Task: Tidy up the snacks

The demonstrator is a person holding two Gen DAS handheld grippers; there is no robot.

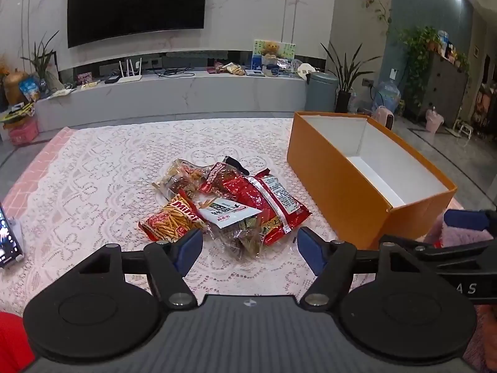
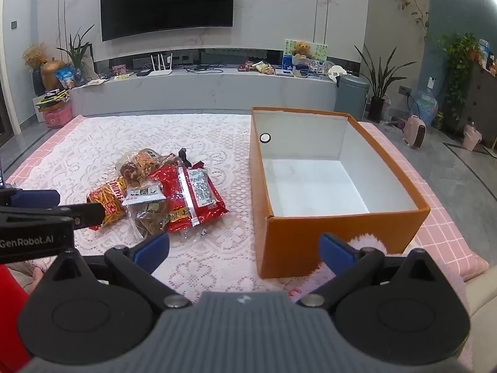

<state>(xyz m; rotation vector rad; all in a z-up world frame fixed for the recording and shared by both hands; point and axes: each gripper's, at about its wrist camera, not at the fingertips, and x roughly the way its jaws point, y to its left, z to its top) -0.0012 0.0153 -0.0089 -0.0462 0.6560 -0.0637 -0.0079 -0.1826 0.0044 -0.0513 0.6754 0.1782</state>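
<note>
A pile of snack packets [image 1: 226, 205] lies on the lace-covered table: a big red bag [image 1: 267, 199], a red Mimi stick-snack bag [image 1: 174, 220], a clear packet with a white label [image 1: 230, 214] and a clear packet of brown snacks [image 1: 183, 177] at the back. My left gripper [image 1: 250, 245] hovers open just short of the pile, nothing between its blue pads. To the right stands an empty orange box [image 2: 310, 233] with a white inside. My right gripper [image 2: 243, 250] is wide open near the box's front left corner, holding nothing. The pile [image 2: 161, 195] shows to its left.
A pink checked cloth [image 2: 441, 233] under the lace [image 1: 93, 186] marks the table edges. A phone [image 1: 9, 239] stands at the left edge. Something pink and fluffy [image 2: 369, 242] lies by the box front. Beyond are a TV wall, low cabinet, plants and a grey bin [image 1: 321, 93].
</note>
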